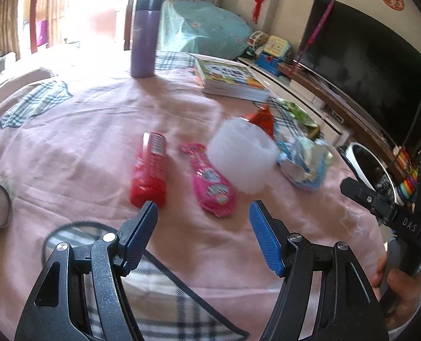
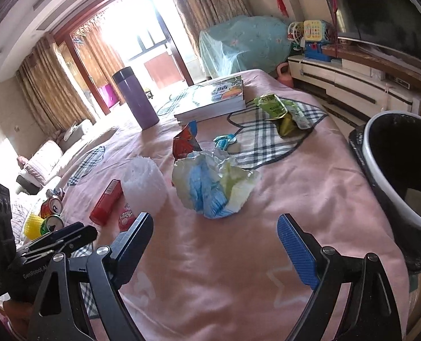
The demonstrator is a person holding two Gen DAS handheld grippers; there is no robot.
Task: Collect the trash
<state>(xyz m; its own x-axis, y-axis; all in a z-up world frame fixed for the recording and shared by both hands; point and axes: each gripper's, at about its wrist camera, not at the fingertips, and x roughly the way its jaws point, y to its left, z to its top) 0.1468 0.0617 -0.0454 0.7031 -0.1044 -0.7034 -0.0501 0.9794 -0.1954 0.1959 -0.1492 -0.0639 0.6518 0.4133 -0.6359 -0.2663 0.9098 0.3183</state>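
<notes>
While both grippers hang wide open and empty, the left gripper (image 1: pixel 203 213) is nearer the shiny pink candy wrapper (image 1: pixel 210 180), lying lengthwise just ahead on the pink cloth (image 1: pixel 82 130).

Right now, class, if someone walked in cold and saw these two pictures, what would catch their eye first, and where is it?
Probably the litter strewn over the pink tablecloth: a crumpled blue-and-white wrapper mid-table, a white foam net to its left, with a red packet and a pink wrapper beside it. Next, the black bin at the table's right edge. Both grippers, left gripper and right gripper, hover open and empty.
</notes>
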